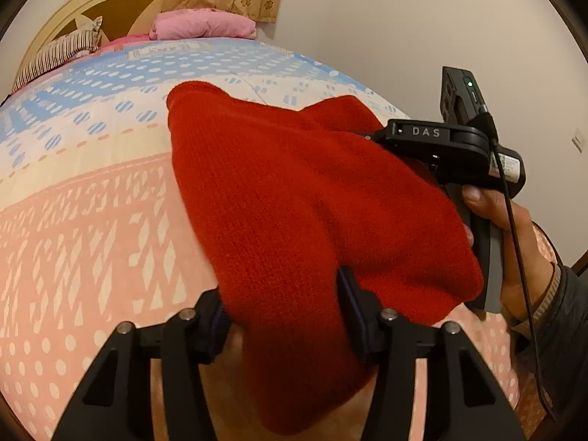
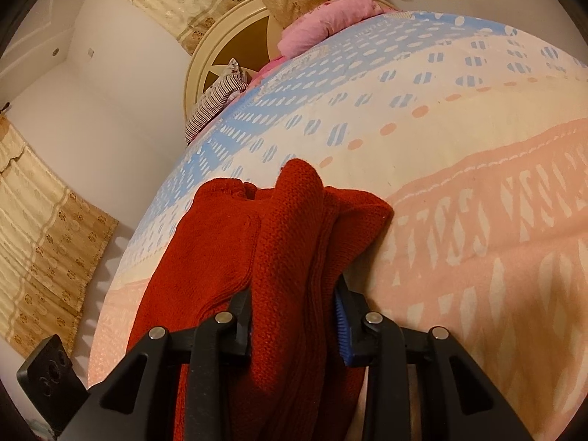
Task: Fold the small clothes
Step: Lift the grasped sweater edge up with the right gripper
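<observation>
Above the patterned bedspread (image 1: 92,220), both grippers held the red knitted garment (image 1: 294,202): the left gripper (image 1: 286,316) loosely, the right gripper (image 2: 294,312) on a bunched fold. Thick knit could have slipped out, spoiling the fold.

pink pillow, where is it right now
The pink pillow lies at the far head end of the bed, against the headboard, right of the striped pillow.

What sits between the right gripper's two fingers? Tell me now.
A bunched fold of the red knit garment fills the right gripper, pads pressing it, as the right wrist view shows.
</observation>
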`<action>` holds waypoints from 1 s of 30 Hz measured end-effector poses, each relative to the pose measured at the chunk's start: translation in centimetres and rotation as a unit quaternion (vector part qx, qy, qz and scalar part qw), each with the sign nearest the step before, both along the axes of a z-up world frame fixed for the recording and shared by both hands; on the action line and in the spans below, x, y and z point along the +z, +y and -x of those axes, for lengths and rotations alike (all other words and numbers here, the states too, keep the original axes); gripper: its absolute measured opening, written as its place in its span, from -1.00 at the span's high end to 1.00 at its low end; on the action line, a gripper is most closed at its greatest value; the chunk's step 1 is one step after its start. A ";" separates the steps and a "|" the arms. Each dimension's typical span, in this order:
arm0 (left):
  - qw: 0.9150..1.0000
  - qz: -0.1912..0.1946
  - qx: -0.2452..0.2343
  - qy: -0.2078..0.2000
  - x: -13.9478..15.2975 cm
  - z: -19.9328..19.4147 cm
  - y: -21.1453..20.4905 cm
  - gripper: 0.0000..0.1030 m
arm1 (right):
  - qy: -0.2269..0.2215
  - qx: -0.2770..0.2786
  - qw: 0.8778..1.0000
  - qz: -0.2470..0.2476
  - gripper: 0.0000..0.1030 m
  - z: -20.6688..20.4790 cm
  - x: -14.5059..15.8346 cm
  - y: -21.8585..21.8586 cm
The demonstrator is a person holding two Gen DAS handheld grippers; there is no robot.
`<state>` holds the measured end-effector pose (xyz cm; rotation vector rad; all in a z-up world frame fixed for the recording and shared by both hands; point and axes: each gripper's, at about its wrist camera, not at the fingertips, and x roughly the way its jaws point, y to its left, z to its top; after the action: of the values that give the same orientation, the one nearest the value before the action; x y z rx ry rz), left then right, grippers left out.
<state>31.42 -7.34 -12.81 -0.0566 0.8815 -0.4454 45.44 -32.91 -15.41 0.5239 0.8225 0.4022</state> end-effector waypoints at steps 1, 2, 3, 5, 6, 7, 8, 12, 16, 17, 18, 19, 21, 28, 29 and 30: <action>1.000 -0.002 0.000 -0.001 0.1 0.0 0.0 0.00 | -0.002 -0.001 1.000 0.003 0.36 0.1 0.1 0.1; 1.000 -0.003 0.000 -0.001 0.2 0.0 0.0 0.06 | -0.006 -0.002 1.000 0.007 0.37 0.1 0.2 0.1; 1.000 -0.004 -0.001 -0.001 0.4 0.1 0.1 0.11 | -0.008 -0.002 1.000 0.010 0.37 0.2 0.3 0.2; 1.000 -0.004 -0.002 -0.001 0.7 0.2 0.2 0.17 | -0.013 -0.003 1.000 0.018 0.38 0.4 0.6 0.4; 1.000 -0.004 -0.004 -0.002 1.0 0.4 0.3 0.19 | -0.014 -0.003 1.000 0.019 0.39 0.5 0.8 0.4; 1.000 -0.005 -0.006 -0.003 1.1 0.4 0.3 0.20 | -0.014 -0.004 1.000 0.018 0.39 0.6 1.0 0.5; 1.000 -0.008 -0.006 -0.005 1.3 0.6 0.3 0.21 | -0.016 -0.005 1.000 0.016 0.39 0.8 1.3 0.5; 1.000 -0.014 -0.008 -0.011 1.9 1.2 0.3 0.23 | -0.024 -0.004 1.000 0.011 0.40 1.5 2.2 0.8; 1.000 -0.011 -0.006 -0.012 2.2 1.4 0.5 0.24 | -0.020 -0.007 1.000 0.012 0.40 2.1 2.4 0.9; 1.000 -0.010 -0.006 -0.012 2.3 1.5 0.6 0.24 | -0.020 -0.007 1.000 0.010 0.40 2.3 2.4 0.9; 1.000 -0.011 -0.006 -0.013 2.4 1.6 0.7 0.24 | -0.021 -0.007 1.000 0.009 0.40 2.5 2.4 1.0; 1.000 -0.011 -0.005 -0.014 2.5 1.7 0.7 0.25 | -0.022 -0.005 1.000 0.008 0.40 2.8 2.5 1.1; 1.000 -0.009 -0.004 -0.015 2.8 2.0 1.0 0.25 | -0.023 -0.002 1.000 0.003 0.40 3.2 2.7 1.3; 1.000 -0.001 0.010 -0.022 3.5 3.5 2.6 0.27 | -0.025 0.018 0.999 -0.017 0.40 4.7 3.0 2.7; 1.000 -0.001 0.012 -0.023 3.5 3.8 2.8 0.27 | -0.025 0.021 0.999 -0.018 0.40 4.9 3.0 3.0; 1.000 -0.002 0.015 -0.026 3.6 4.2 3.2 0.27 | -0.025 0.026 0.999 -0.020 0.40 5.1 3.0 3.4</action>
<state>27.21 -4.19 -9.19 -0.0544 0.8286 -0.4144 40.36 -29.53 -12.38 0.5280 0.7824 0.4776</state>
